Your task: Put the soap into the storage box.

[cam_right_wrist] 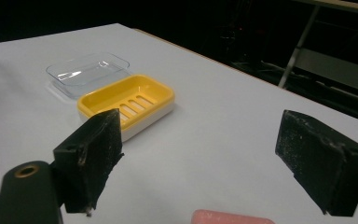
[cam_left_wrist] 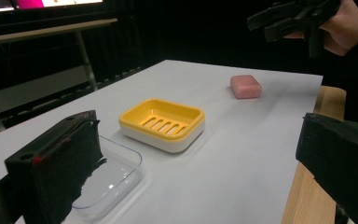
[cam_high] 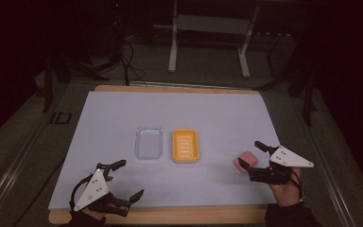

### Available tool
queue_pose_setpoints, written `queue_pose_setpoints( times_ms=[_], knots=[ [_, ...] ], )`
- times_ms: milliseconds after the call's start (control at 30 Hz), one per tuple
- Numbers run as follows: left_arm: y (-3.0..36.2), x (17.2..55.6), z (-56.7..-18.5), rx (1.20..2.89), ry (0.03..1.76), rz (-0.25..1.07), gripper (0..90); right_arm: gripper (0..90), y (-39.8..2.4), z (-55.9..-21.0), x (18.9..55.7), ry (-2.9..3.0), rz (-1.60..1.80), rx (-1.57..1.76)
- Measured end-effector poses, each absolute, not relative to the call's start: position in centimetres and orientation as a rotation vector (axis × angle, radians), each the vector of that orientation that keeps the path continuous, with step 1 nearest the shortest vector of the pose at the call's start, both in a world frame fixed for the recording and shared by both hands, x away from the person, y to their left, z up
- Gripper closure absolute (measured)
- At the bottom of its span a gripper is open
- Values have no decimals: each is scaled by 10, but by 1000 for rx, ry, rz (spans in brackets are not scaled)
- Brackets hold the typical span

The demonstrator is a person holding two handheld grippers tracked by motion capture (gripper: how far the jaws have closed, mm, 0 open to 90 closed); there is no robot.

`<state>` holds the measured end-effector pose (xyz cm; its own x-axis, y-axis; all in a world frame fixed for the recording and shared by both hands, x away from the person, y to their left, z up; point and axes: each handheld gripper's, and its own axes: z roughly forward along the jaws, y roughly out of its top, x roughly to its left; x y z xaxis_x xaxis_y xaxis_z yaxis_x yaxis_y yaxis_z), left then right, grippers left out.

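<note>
A pink soap bar [cam_high: 245, 161] lies on the white sheet at the right; it is also in the left gripper view as the soap bar [cam_left_wrist: 245, 87] and at the bottom edge as the soap bar [cam_right_wrist: 230, 217]. A yellow slotted soap dish [cam_high: 185, 145] [cam_left_wrist: 163, 122] [cam_right_wrist: 127, 105] sits mid-table beside a clear plastic lid [cam_high: 149, 142] [cam_left_wrist: 109, 179] [cam_right_wrist: 87, 72]. My right gripper [cam_high: 251, 155] [cam_right_wrist: 209, 163] hovers open just above and around the soap, not pressing it. My left gripper [cam_high: 130, 179] [cam_left_wrist: 196, 163] stands open near the front left, empty.
The white sheet [cam_high: 179, 113] covers a wooden board whose edge [cam_high: 170, 215] shows along the front. A metal stand [cam_high: 208, 38] is on the dark floor beyond the table. Bare sheet lies between the two grippers.
</note>
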<state>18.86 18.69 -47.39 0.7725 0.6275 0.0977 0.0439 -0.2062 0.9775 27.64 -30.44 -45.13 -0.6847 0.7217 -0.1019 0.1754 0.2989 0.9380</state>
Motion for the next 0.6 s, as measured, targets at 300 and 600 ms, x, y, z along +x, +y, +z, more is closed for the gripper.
queue_pose_setpoints(
  times_ms=[300, 600],
  knots=[
    [187, 188, -474, 1724, 529, 594, 6, 147, -305, -450, 276, 2048, 1410, 869],
    [186, 188, -474, 1749, 531, 614, 7, 139, -309, -444, 284, 2182, 1338, 889]
  ],
)
